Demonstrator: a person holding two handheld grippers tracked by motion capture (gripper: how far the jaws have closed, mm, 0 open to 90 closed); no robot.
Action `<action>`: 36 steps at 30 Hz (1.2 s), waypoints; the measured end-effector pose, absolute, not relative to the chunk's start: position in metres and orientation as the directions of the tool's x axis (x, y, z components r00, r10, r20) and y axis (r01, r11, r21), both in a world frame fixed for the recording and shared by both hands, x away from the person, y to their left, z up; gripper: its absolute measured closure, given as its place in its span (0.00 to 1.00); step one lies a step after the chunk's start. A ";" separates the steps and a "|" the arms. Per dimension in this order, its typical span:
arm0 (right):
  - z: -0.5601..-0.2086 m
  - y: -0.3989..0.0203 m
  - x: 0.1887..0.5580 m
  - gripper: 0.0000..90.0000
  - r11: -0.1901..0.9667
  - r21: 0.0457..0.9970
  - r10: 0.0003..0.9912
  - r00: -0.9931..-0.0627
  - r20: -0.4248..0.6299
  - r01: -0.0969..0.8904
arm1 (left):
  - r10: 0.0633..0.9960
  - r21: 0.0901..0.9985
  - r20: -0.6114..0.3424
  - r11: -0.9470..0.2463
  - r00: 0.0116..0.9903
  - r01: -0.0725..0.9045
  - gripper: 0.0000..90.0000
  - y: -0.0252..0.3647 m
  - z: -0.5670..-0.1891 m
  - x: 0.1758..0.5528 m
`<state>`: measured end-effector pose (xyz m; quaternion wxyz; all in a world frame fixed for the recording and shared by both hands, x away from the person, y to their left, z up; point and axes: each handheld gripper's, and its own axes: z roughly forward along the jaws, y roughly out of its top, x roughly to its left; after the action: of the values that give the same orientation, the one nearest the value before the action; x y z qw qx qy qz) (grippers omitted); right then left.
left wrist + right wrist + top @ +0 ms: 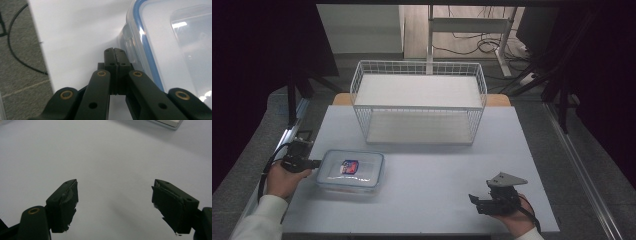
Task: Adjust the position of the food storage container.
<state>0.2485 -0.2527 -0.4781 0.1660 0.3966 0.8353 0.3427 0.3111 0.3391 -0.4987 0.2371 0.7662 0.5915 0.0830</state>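
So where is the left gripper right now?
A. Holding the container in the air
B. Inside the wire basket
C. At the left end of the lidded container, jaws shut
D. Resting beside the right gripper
C: the left gripper, jaws together, sits against the container on the table.

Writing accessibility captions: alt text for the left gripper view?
Left gripper, black jaws shut on nothing, tips beside the side latch of a clear plastic lidded container with a blue seal on the white table. Grey floor and a black cable at left.

You get dim, even overhead light; the table (422, 190) shows soft shadows, dark surroundings, and blurred close gripper views.
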 end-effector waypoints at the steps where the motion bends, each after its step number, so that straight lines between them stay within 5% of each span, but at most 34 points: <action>1: -0.478 -0.253 0.248 0.23 0.450 0.705 0.776 -0.630 -0.005 0.548 | 0.941 0.461 -0.154 -0.202 0.301 0.864 1.00 0.332 -0.498 0.311; 36: -0.478 -0.252 0.248 0.23 0.449 0.706 0.776 -0.631 -0.004 0.547 | 0.859 0.467 -0.232 -0.313 0.457 0.827 1.00 0.249 -0.498 0.293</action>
<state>0.2482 -0.2523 -0.4777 0.1657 0.3961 0.8348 0.3445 0.2930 0.2488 -0.4976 0.2695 0.8097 0.5204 0.0298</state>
